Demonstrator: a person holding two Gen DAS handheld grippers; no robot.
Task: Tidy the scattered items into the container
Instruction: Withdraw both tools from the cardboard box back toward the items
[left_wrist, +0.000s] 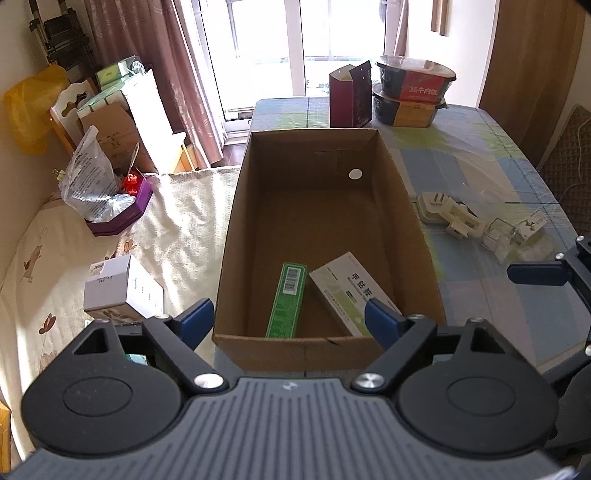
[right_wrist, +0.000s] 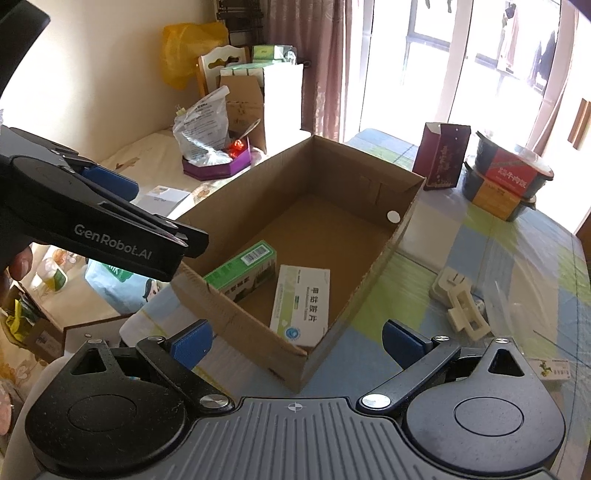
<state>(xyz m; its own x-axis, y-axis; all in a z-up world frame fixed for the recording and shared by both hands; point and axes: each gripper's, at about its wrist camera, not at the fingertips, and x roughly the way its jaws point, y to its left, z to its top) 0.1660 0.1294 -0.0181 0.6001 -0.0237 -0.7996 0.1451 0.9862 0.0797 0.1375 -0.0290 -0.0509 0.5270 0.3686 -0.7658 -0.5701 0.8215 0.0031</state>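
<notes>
The left gripper (left_wrist: 290, 323) hangs with fingers spread wide and empty over the near end of the cardboard box (left_wrist: 236, 206), where a green carton (left_wrist: 287, 300) and a white medicine box (left_wrist: 349, 293) lie side by side. Right of it, white plastic clips (right_wrist: 461, 302) rest on the checked tablecloth (right_wrist: 517, 251) just beyond the right gripper (right_wrist: 299, 341), likewise spread and empty. Curtains (right_wrist: 332, 66) and a bright window back the table.

"GenRobot.AI" stands in pale letters on the side of the left gripper (right_wrist: 110, 242); a barcode shows on the green box (left_wrist: 287, 300) in the cardboard box (left_wrist: 395, 206); other print is unreadable
</notes>
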